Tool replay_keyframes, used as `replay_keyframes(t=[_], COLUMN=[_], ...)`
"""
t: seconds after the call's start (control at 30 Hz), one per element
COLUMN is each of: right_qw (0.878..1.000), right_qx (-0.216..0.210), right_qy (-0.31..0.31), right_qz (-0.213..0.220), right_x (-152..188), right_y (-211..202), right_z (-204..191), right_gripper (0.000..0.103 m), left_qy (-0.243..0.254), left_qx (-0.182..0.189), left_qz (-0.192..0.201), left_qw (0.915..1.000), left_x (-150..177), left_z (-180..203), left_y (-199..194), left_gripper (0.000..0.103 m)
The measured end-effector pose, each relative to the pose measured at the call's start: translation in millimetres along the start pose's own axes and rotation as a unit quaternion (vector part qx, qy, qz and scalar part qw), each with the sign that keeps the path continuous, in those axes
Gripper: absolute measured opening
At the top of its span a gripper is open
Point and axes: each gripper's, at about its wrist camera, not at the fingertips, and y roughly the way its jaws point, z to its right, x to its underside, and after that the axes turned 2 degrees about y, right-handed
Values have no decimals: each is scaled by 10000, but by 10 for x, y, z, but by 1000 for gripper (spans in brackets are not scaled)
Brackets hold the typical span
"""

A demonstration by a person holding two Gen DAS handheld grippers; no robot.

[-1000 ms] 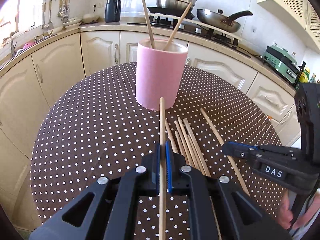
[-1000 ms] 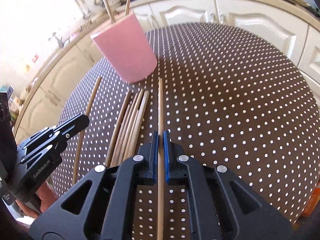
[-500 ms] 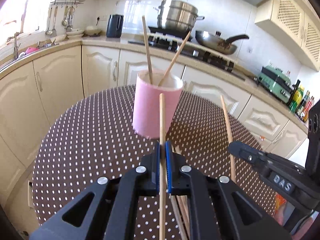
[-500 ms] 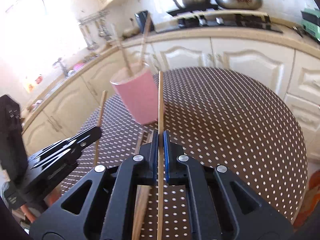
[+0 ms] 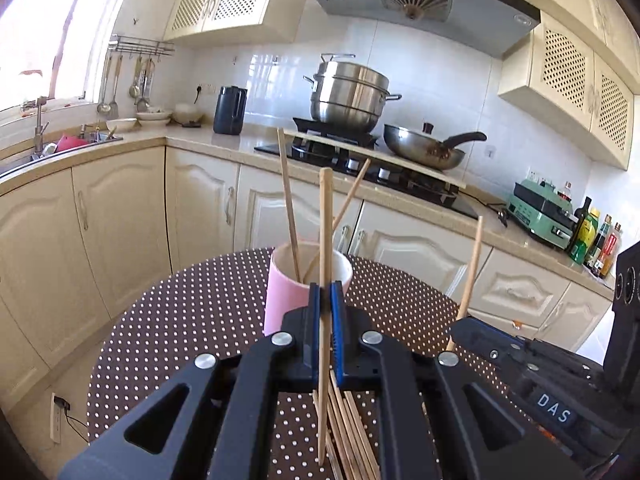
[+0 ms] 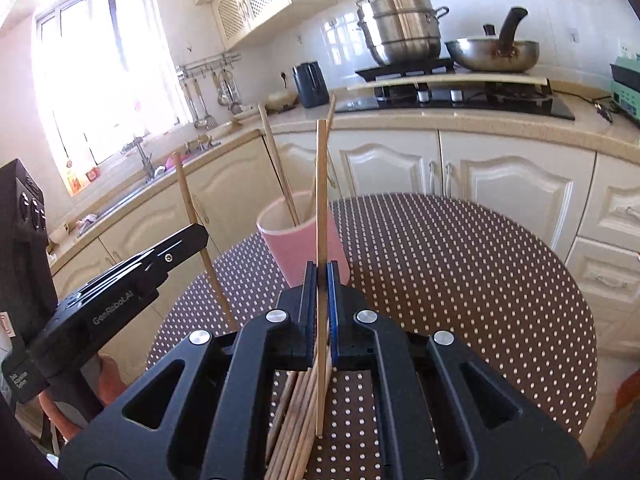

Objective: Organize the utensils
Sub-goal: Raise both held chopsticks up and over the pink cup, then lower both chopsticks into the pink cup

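Clamping 1 slim wooden chopstick [image 5: 325,240] each, left gripper [image 5: 325,300] and right gripper [image 6: 320,280] face a smooth pink cylindrical cup [image 5: 286,296]

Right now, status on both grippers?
Left hand-held gripper shut on wooden chopstick. Right hand-held gripper likewise. Pink cylindrical cup ahead, unobstructed.

Left gripper [image 5: 325,296] is pinching a single chopstick [image 5: 325,240] between its blue pads, jaws nearly closed, angled slightly downward. Right gripper [image 6: 321,276] is doing the same, clamping its own chopstick [image 6: 321,200], jaws nearly closed. Both are being held side by side. A hand [image 6: 108,376] is showing under the left gripper's body.
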Motion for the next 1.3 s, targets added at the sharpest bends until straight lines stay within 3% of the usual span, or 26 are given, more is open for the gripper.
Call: replay_keyframes(t=[0.4,0.97,1.3], right_qw=[9986,9904,9937], right_qx=[-125,-14,4], right_qy=[-187,-460,-325], right_qz=[473,1307,1069], right_x=[-364,-1295,-1340], right_y=[-44,86,547], right_z=[-134,-419,-342], right_gripper=[6,6,6], left_qy=[214,608,668], left_qx=[-274,-330,-452], left_qz=[400,1284,1161], left_qw=[9986,9893,9900], left_x=[-356,-1070,-1218], left_z=[70,218,189], left_y=[-107,-306,52], left_gripper=[6,6,1])
